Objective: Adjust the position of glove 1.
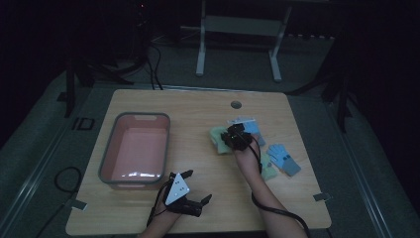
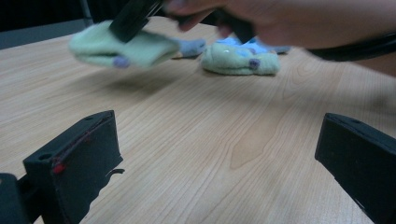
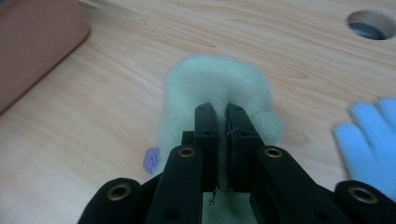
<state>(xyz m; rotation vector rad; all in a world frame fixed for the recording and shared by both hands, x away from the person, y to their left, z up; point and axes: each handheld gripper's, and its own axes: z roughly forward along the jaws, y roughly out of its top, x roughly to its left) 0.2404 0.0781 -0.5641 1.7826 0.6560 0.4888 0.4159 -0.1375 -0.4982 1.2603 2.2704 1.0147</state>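
now right tongs (image 3: 223, 116) clamped on pale green glove (image 3: 215, 88), left tongs (image 1: 195, 186) wide apart, empty

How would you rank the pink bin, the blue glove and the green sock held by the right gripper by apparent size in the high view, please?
1. Pink bin, by far the largest.
2. and 3. Blue glove and green sock: unsure, since the shut right gripper clamps the sock and covers part of it.
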